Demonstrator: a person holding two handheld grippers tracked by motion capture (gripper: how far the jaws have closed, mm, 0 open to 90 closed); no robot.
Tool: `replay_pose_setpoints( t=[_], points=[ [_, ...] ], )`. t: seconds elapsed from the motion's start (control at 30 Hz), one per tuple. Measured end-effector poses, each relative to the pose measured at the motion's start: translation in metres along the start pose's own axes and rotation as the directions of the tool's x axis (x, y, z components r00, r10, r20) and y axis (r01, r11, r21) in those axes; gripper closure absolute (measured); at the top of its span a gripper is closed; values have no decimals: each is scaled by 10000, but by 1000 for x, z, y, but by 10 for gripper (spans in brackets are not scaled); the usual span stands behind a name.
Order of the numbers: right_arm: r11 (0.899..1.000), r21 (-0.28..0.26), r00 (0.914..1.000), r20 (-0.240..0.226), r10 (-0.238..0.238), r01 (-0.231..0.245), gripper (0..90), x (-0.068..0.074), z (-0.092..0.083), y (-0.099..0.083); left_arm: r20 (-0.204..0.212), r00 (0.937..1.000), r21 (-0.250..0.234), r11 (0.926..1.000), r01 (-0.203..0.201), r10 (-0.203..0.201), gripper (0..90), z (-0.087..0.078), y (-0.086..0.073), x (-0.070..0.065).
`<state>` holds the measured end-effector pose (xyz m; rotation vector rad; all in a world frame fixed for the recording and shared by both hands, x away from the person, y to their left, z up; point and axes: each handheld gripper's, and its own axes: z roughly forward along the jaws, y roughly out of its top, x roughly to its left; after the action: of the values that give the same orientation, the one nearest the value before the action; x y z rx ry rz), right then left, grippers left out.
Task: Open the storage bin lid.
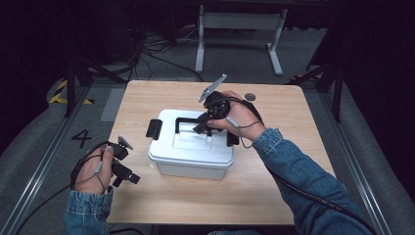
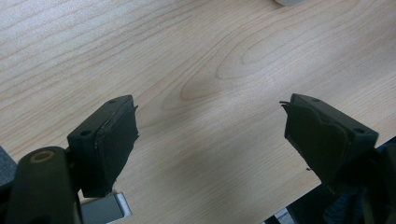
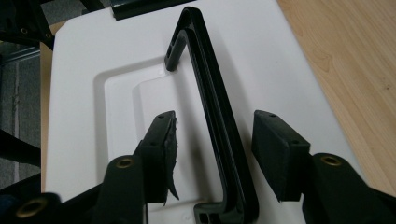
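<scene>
A white lidded box stands mid-table, with a black folding handle raised on its lid and black side latches. My right gripper comes down on the lid from the far right. In the right gripper view my right gripper is open, its jaws straddling the handle bar above the lid, with a gap on each side of the bar. My left gripper rests near the table's front left edge. In its own view my left gripper stands wide open over bare wood, holding nothing.
The wooden table has a small round grommet at its far right. A white desk frame and loose cables lie on the floor behind. A painted 4 marks the floor at left.
</scene>
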<state>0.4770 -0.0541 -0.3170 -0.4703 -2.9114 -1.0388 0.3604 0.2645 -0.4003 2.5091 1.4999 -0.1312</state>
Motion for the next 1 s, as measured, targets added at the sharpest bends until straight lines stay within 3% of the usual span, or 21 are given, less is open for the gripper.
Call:
replay_pose_setpoints(
  t=[0.13, 0.27, 0.63, 1.0],
  points=[
    [10000, 15, 10000, 8, -45, 45, 632, 0, 4, 3, 4, 10000, -20, 10000, 0, 0, 180, 0, 0, 0],
    [9988, 296, 9992, 30, -391, 390, 786, 3, 4, 4, 33, 10000, 7, 10000, 21, -21, 180, 1, -1, 0],
    [9920, 390, 9923, -338, -1189, 1202, 830, 8, 2, 5, 36, 10000, 37, 10000, -46, 46, 180, 1, 0, 0],
    [9860, 222, 9860, -254, -1647, 1653, 838, 14, -4, 8, 47, 10000, 49, 10000, -66, 66, 180, 2, 2, 0]
  ],
)
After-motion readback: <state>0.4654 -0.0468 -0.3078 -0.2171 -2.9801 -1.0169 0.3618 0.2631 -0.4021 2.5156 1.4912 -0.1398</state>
